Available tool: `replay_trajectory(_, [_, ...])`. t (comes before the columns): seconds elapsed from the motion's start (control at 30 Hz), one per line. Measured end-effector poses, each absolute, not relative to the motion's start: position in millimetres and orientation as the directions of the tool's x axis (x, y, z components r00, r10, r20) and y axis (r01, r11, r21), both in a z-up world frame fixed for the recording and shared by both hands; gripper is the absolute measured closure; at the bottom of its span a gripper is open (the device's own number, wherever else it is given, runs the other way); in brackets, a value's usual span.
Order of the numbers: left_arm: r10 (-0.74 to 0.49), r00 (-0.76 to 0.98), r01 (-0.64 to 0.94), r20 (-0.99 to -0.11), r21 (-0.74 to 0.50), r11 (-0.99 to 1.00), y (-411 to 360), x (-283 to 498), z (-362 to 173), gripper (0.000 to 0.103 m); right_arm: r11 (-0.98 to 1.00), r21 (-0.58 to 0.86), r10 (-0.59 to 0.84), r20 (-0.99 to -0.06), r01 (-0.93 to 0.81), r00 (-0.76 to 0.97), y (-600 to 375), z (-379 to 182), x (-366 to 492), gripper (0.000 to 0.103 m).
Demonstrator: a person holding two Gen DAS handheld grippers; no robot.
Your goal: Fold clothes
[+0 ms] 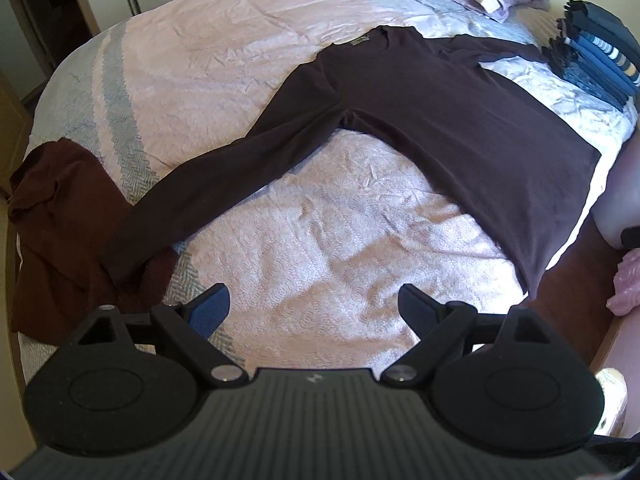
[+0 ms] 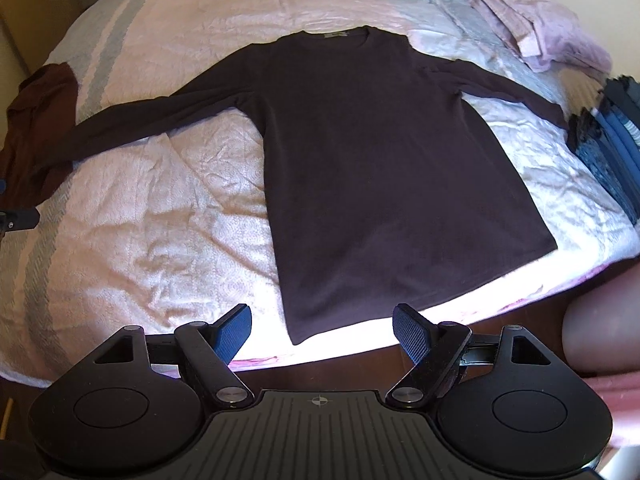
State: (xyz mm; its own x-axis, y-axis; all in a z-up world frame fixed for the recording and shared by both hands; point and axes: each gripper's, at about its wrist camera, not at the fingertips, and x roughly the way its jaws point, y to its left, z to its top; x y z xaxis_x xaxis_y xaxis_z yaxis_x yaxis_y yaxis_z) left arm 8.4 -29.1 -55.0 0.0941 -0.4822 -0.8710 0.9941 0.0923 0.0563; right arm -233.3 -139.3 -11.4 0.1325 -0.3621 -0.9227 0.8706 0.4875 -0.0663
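Left gripper spread wide, nothing between the fingers, hovering above the bedspread near the bed's front edge. Touching no cloth.

Far left: a rust-brown garment lies crumpled at the bed's edge. The cuff of the left sleeve overlaps it.

Centre: the dark purple long-sleeved shirt lies flat on the bed, neck label away from the person, hem at the near edge, both sleeves stretched outward. No fold made yet, by the look of it.

Right gripper also spread wide and empty, poised just above the hem's near-left corner; whether it touches is unclear.

Far right: the right sleeve reaches to a stack of folded blue clothes; a lilac folded sheet sits beyond.

Risks, as I judge them: lifting the left cuff may drag the rust-brown garment along, since they overlap. A pinch taken too deep could catch the bedspread. Pulling the right sleeve could upset the stack.
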Motion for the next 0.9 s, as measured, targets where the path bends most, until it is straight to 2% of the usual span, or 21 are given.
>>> replay_trajectory(0.17, [-0.471,0.202,0.976,-0.859,0.134,0.173,-21.2,10.0,-57.3,0.014,0.607,-0.048,-0.364,-0.904,0.793,0.224,-159.5,-13.7,-226.7,0.022])
replay_trajectory(0.43, [-0.417,0.394,0.915,-0.819,0.310,0.257,11.6,54.6,-59.9,0.014,0.859,-0.077,-0.329,-0.841,0.507,0.430,-168.2,-20.9,-160.0,0.023])
replay_trajectory(0.57, [-0.416,0.473,0.879,-0.777,0.446,0.167,7.0,87.3,-72.3,0.015,0.916,-0.104,-0.311,-0.795,0.388,0.520,-160.6,-19.5,-109.5,0.023])
replay_trajectory(0.6, [-0.421,0.489,0.866,-0.764,0.482,0.130,3.9,95.4,-78.3,0.016,0.923,-0.116,-0.313,-0.782,0.367,0.540,-158.9,-18.9,-98.9,0.026])
replay_trajectory(0.63, [-0.430,0.502,0.850,-0.751,0.520,0.083,-0.5,103.5,-86.4,0.017,0.929,-0.131,-0.315,-0.770,0.346,0.555,-157.3,-19.1,-87.0,0.030])
replay_trajectory(0.67, [-0.441,0.510,0.831,-0.739,0.556,0.029,-6.2,112.3,-96.8,0.018,0.934,-0.142,-0.314,-0.763,0.328,0.565,-157.1,-20.5,-75.2,0.041])
replay_trajectory(0.7, [-0.451,0.512,0.812,-0.731,0.583,-0.025,-11.9,119.1,-108.4,0.022,0.938,-0.152,-0.314,-0.757,0.313,0.573,-158.0,-22.4,-62.7,0.046])
replay_trajectory(0.8, [-0.463,0.508,0.745,-0.726,0.640,-0.187,-30.4,137.2,-149.6,0.034,0.937,-0.165,-0.319,-0.760,0.306,0.566,-165.6,-37.0,-28.7,0.048])
replay_trajectory(0.9, [-0.473,0.478,0.694,-0.740,0.649,-0.313,-44.9,151.0,-184.7,0.040,0.939,-0.159,-0.309,-0.777,0.304,0.548,-178.1,-55.3,0.0,0.048])
